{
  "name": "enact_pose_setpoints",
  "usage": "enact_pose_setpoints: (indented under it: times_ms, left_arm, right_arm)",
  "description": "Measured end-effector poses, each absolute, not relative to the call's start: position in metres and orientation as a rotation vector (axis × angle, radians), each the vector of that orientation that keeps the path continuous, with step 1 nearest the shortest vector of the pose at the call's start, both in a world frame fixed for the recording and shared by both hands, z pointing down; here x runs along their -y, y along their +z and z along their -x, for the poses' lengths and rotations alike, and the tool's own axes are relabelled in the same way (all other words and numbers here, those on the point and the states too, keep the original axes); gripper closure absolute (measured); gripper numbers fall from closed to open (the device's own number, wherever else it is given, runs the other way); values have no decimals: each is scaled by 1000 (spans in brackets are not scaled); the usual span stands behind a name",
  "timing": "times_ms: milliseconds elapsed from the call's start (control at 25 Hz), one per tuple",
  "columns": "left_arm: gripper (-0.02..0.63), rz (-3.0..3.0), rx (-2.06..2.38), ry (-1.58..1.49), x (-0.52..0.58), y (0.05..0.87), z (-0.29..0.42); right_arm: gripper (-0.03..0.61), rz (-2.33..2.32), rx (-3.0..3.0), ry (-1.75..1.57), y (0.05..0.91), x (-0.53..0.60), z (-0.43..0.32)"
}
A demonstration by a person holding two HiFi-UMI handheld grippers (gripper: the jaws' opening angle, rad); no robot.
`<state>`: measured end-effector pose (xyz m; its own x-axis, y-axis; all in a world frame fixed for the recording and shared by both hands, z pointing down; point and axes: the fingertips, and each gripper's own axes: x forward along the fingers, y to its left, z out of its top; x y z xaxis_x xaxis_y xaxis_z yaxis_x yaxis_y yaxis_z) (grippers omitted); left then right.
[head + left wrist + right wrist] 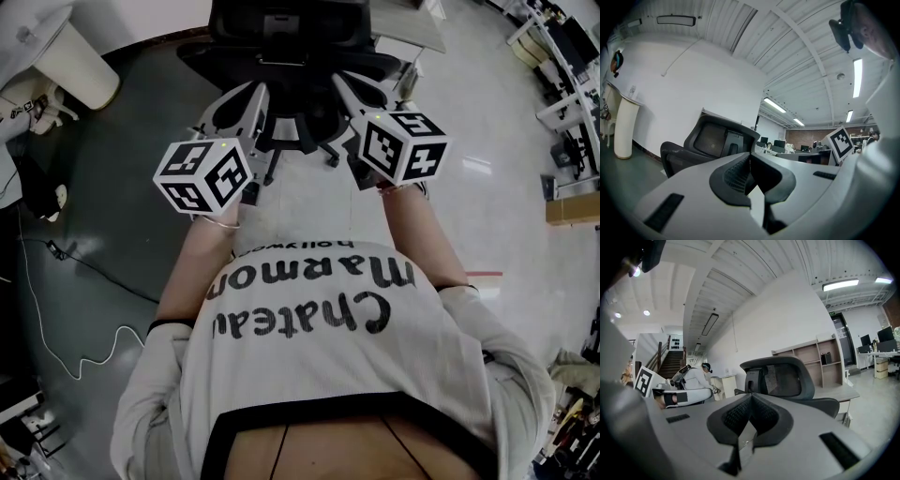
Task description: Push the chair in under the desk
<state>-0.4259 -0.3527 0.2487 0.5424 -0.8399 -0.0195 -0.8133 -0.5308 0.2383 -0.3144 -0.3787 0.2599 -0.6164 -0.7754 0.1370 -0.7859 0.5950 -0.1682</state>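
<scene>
A black office chair [291, 37] with a mesh back stands just ahead of me, its star base [300, 141] on the floor between my two grippers. A pale desk [412, 28] lies beyond it to the right. My left gripper [255, 96] and right gripper [349, 89] are both shut and empty, held side by side a little short of the chair's back. The left gripper view has the chair back [717, 138] past the shut left gripper [750, 157]. In the right gripper view the right gripper [751, 399] is shut in front of the chair back [780, 376] and the desk [841, 392].
A white cylinder [70, 56] stands at the far left, and cables [56, 309] trail over the dark floor on that side. Racks and desks [562, 84] and a cardboard box [572, 208] line the right. Wooden shelves [820, 357] stand against the wall behind the chair.
</scene>
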Motion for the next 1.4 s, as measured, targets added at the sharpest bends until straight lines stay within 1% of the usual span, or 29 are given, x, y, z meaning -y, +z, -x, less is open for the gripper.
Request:
enact_pose_setpoints:
  times_ms: [1400]
  left_arm:
    - [597, -2584, 1386, -205, 345, 243, 422]
  right_arm:
    - [568, -1301, 2777, 322, 256, 366, 318]
